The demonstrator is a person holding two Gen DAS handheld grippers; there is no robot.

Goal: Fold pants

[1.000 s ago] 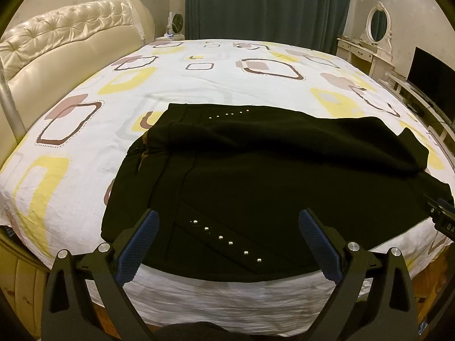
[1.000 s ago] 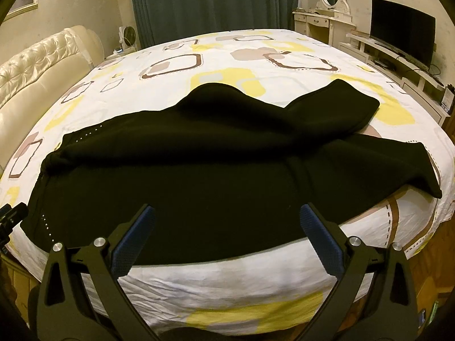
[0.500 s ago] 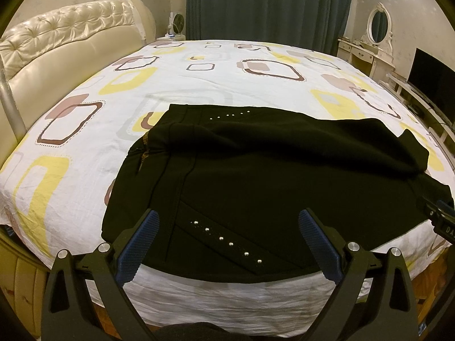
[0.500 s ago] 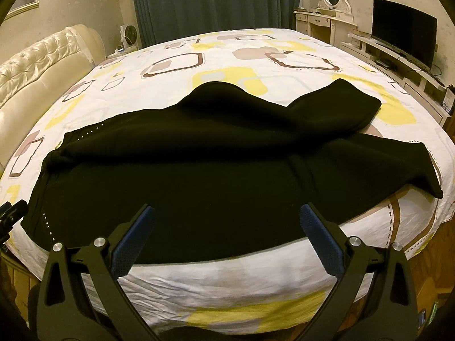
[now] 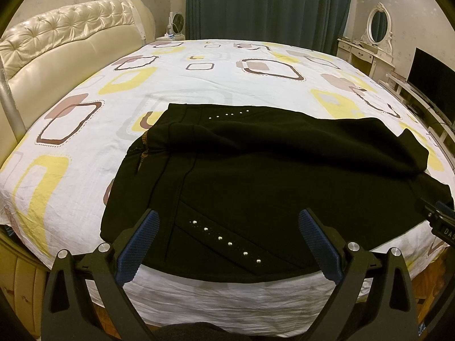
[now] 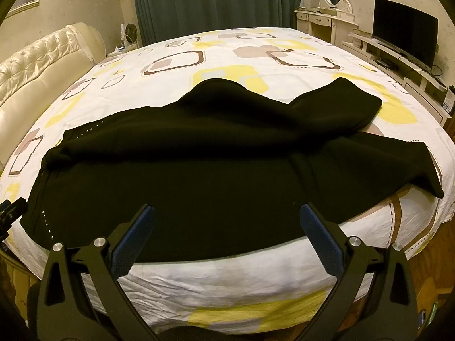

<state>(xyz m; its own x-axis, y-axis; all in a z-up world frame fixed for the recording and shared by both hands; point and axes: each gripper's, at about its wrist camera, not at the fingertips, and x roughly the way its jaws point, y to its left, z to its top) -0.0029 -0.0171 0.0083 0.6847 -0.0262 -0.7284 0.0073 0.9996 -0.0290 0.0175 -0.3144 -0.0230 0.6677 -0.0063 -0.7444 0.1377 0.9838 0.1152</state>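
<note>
Big bed fills both views, white sheet with yellow and brown squares, its near edge curving just under both grippers. A tufted cream headboard runs up the left side, ahead-left of the left gripper. Dark curtain hangs straight ahead past the far edge of the bed. Off to the right of the right gripper stand a TV on a low stand and, beyond it, a white dresser with an oval mirror.

The pants lie spread across the near part of the bed, black, right in front of both grippers. Waist end sits before the left gripper, a row of studs between its fingers. The legs run off ahead and right of the right gripper, one lying partly over the other, and the near hem reaches the mattress edge.

Bare sheet lies beyond the pants all the way to the curtain, and a strip shows to their left.

Left gripper is spread wide, holding nothing, hovering at the near edge. Right gripper is just the same: wide apart and empty over the near hem.

A small fan stands by the headboard's far end.
</note>
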